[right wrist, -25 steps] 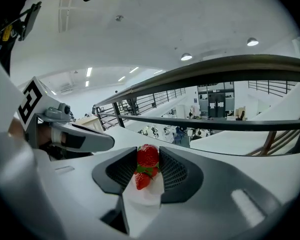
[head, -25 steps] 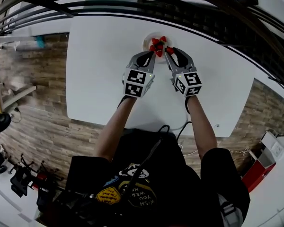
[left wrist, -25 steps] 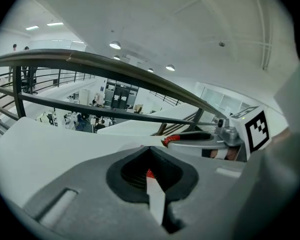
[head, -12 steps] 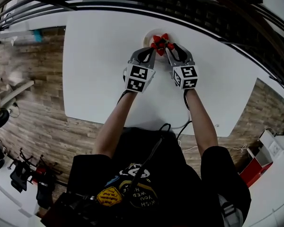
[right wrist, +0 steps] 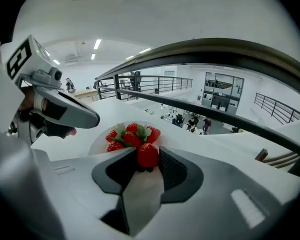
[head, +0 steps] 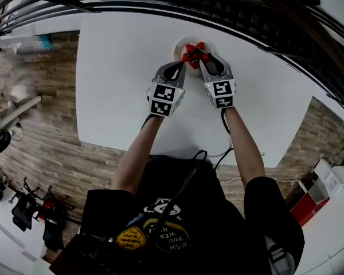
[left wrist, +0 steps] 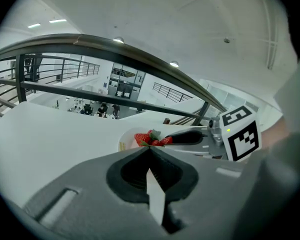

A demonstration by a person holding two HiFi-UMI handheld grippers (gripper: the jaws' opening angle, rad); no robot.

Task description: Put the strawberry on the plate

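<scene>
Over the far side of the white table (head: 120, 67), a red strawberry (right wrist: 148, 156) is being held clamped in the right gripper (right wrist: 148, 149) at the near rim of the small round white plate (right wrist: 96, 144), apparently for release beside the piled strawberries (right wrist: 131, 134), while the left gripper (head: 182, 66), jaws together and empty, is being kept clear at its left.

Piled strawberries (head: 193, 51) and the right tool (head: 203, 61) cover most of the plate (head: 178, 46); distant people (right wrist: 192, 120) beyond the railing (right wrist: 209, 112) are too small to make out.

The table (head: 117, 65) lies open either side of the plate (head: 176, 49) — strawberries (head: 194, 52) crowd it.
</scene>
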